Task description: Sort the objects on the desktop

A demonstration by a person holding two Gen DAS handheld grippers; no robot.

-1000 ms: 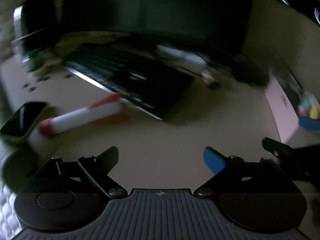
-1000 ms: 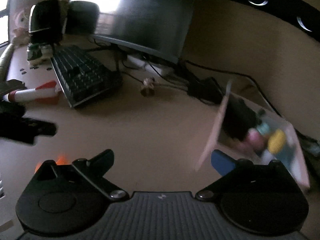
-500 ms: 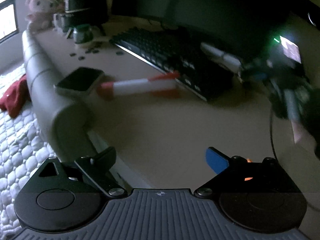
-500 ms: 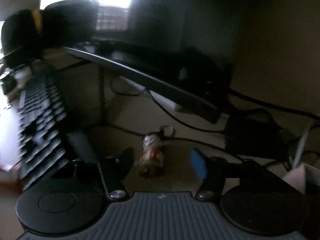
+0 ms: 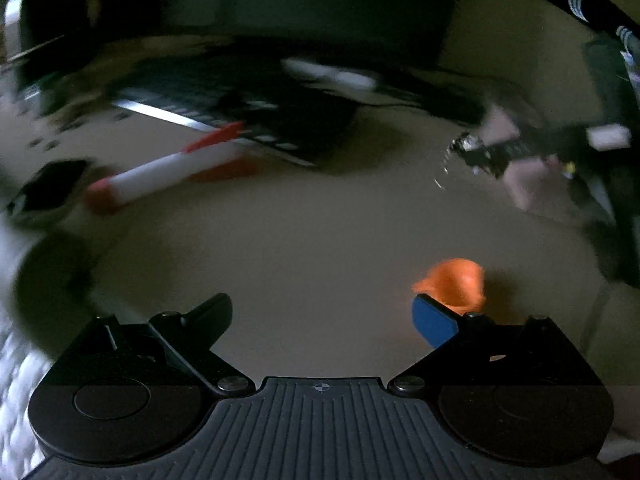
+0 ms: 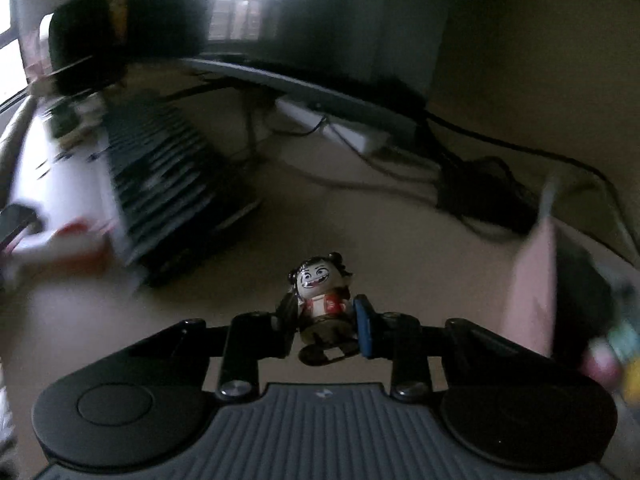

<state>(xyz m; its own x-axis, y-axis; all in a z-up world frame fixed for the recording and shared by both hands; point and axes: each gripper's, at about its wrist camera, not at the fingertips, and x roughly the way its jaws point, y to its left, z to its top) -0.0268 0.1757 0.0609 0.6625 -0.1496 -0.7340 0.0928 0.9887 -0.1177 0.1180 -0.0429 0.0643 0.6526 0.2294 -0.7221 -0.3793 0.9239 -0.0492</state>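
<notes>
My right gripper is shut on a small cartoon figurine with dark hair and a red jacket, held above the desk. My left gripper is open and empty over the bare desk. A small orange object lies just beyond its blue right fingertip. A red and white toy rocket lies at the left by the keyboard. The right gripper with the figurine shows blurred in the left wrist view. A pink box holding several small items stands at the right.
A monitor stands at the back with cables and a white power strip beneath it. Black speakers stand at the back left. A phone lies at the desk's left edge.
My right gripper has closed on the figurine and lifted it off the desk toward me. The left gripper has swung right, bringing the orange object into view.
</notes>
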